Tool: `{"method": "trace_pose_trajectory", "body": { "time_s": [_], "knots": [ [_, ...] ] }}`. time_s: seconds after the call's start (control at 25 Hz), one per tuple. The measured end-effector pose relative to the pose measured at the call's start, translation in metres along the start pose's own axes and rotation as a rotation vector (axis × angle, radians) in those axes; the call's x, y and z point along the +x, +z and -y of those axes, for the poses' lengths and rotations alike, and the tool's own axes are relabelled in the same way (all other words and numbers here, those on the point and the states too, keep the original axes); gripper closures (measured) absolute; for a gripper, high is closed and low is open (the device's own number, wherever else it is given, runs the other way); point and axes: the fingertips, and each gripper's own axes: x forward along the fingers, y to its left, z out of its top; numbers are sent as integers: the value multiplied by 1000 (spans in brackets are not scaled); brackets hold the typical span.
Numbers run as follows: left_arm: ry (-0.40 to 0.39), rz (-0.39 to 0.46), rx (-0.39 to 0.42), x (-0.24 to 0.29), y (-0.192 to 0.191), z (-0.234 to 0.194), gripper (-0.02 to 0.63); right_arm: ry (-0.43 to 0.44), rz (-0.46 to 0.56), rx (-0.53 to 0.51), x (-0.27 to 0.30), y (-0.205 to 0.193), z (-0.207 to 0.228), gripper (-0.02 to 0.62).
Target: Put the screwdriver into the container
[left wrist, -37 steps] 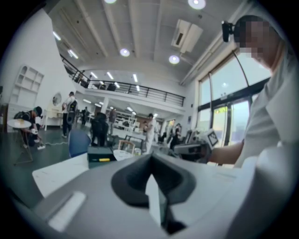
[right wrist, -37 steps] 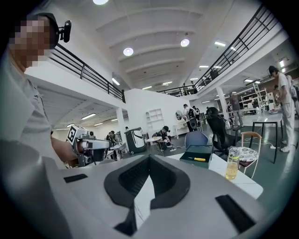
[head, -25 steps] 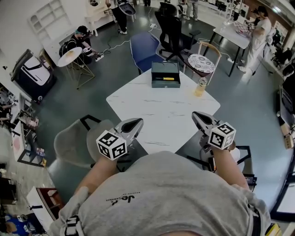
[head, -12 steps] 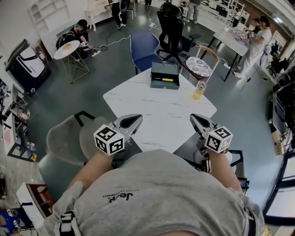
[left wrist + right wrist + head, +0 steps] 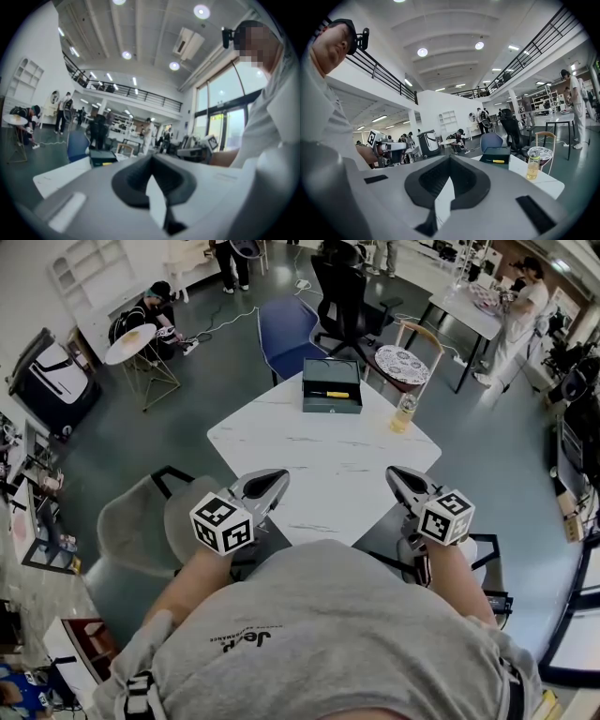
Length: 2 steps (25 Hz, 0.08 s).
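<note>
At the far end of the white table stands a dark green container with its lid up. The yellow-handled screwdriver lies inside it. My left gripper and right gripper hover side by side over the table's near edge, well short of the box. Both are shut and hold nothing. In the left gripper view, the container shows small beyond the shut left gripper. In the right gripper view, the container and the screwdriver lie ahead of the shut right gripper.
A clear bottle of yellowish drink stands near the table's right corner, right of the box. A blue chair, a black office chair and a patterned round seat stand behind the table. A grey chair is at my left.
Both grippers keep their place at the near edge, shut as before. Only the head camera has shifted a little, so the table sits slightly higher in view.
</note>
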Motion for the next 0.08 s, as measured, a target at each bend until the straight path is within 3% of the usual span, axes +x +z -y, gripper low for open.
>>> {"method": "trace_pose_trajectory", "body": {
  "time_s": [0.08],
  "knots": [
    [-1, -2, -1, 2, -1, 0, 603, -1, 3, 0, -1, 0, 2, 588]
  ]
}}
